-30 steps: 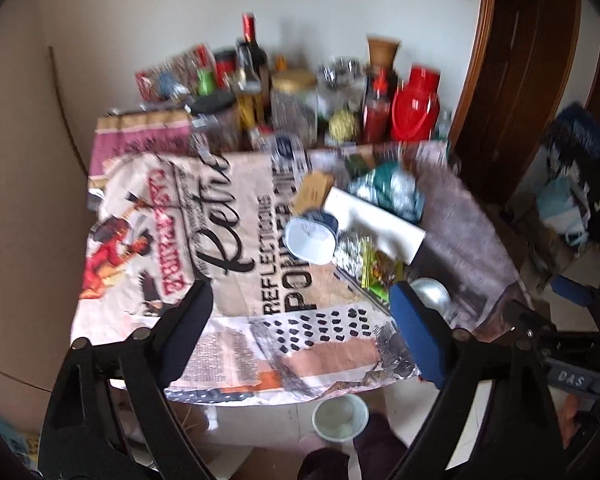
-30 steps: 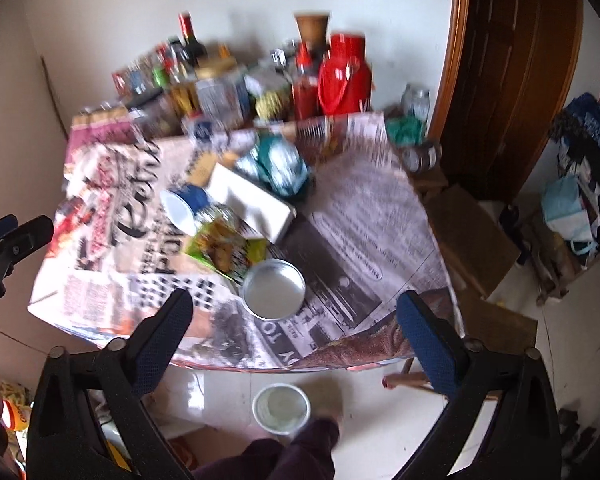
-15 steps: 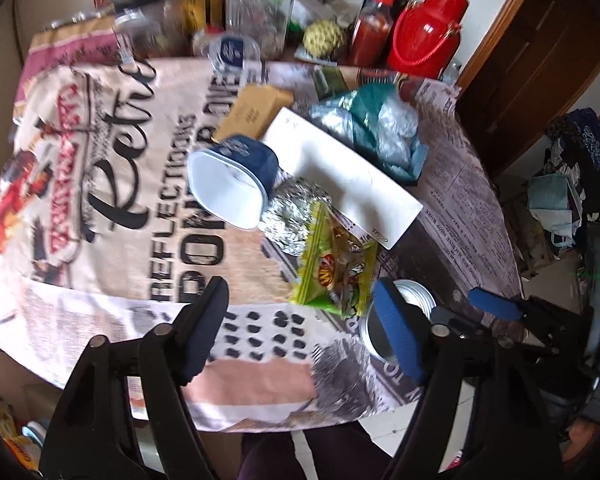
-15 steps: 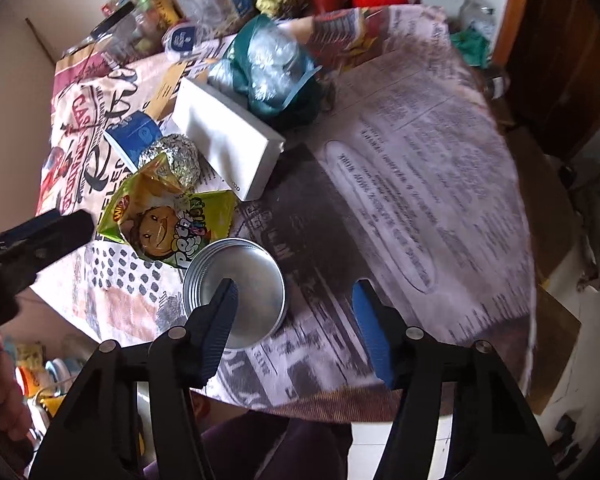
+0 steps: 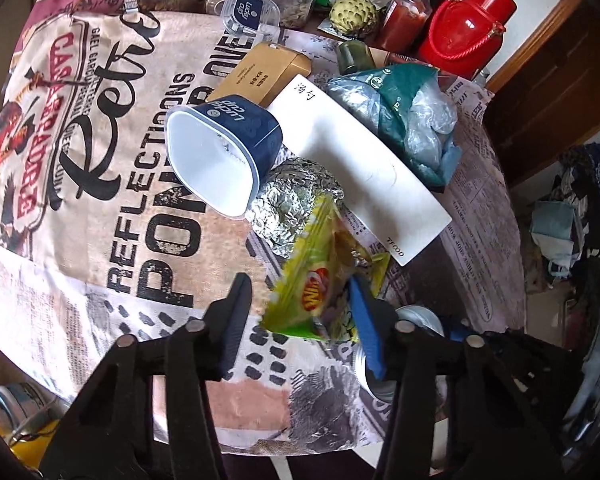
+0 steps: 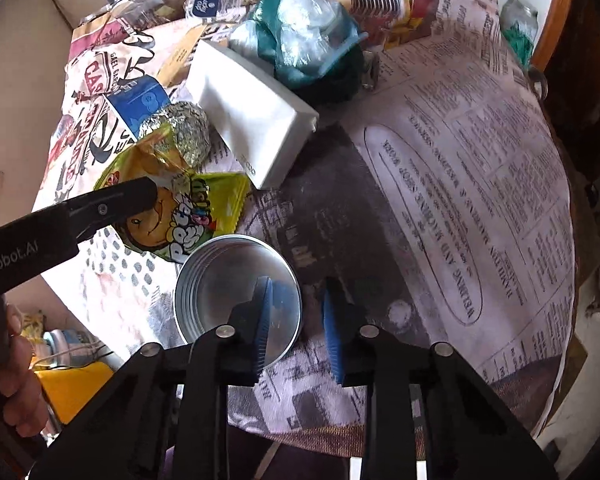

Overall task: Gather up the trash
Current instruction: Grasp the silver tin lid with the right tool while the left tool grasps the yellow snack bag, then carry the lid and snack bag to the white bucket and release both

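Left gripper (image 5: 300, 312): jaws closing around the snack bag (image 5: 320, 280), at six o'clock of the foil ball (image 5: 296, 200); pinch fully before lifting.
Right gripper (image 6: 296, 316): jaws closing astride the tin (image 6: 220, 280) rim at its three o'clock; keep level.

On the desk (image 5: 80, 208), counted by kind: one green-yellow snack wrapper (image 5: 320, 292), one ball of crumpled foil (image 5: 292, 208), one dark-blue tub lying on its side (image 5: 224, 152), one long white box (image 5: 364, 168), one flat tan box (image 5: 260, 74), one round metal tin (image 6: 236, 280) near the front edge, and one bundle of teal and clear plastic bags (image 5: 404, 120). At the far edge stand one red jug (image 5: 466, 28), one red sauce bottle (image 5: 410, 12) and one clear lidded tub (image 5: 250, 14); the other jars there are too crowded to count. Two tongs: left (image 5: 300, 316), right (image 6: 296, 320).
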A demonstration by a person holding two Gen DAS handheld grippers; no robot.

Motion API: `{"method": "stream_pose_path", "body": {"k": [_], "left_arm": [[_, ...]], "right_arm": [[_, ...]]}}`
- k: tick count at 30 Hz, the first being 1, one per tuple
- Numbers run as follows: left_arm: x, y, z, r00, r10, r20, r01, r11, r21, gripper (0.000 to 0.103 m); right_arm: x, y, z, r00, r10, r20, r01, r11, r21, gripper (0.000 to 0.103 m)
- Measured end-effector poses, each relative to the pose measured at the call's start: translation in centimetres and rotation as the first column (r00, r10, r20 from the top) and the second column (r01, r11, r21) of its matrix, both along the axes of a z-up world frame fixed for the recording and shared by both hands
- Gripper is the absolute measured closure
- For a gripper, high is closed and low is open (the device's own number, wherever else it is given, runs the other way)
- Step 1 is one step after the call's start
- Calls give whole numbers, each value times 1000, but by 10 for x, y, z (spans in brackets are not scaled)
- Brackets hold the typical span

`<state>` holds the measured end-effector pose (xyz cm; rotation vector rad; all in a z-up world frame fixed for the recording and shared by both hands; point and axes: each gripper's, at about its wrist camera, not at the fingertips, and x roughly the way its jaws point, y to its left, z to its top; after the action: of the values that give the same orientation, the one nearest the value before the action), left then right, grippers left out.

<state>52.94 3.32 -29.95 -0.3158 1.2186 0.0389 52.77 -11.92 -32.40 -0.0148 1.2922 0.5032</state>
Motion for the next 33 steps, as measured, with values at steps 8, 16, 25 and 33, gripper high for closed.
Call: {"method": "stream_pose_path", "body": {"k": [8,16,25,33], "left_arm": [[-4,-6,11,999,-5,43,6,1000,-11,89],[-18,-6,38,995,24,92,-25,1000,17,94],[-52,-2,99,973,54,225,-69,996,63,94],[-101,2,158,938,24,345,-64,992,105,94]], "right_arm": [[6,0,-1,999,-8,53,9,1000,-27,99],[8,-31,19,993,-65,99,63,998,17,100],[1,-50,62,975,-115,189,107,993,51,100],[-33,-58,112,944,-160,290,137,986,100,99]]}}
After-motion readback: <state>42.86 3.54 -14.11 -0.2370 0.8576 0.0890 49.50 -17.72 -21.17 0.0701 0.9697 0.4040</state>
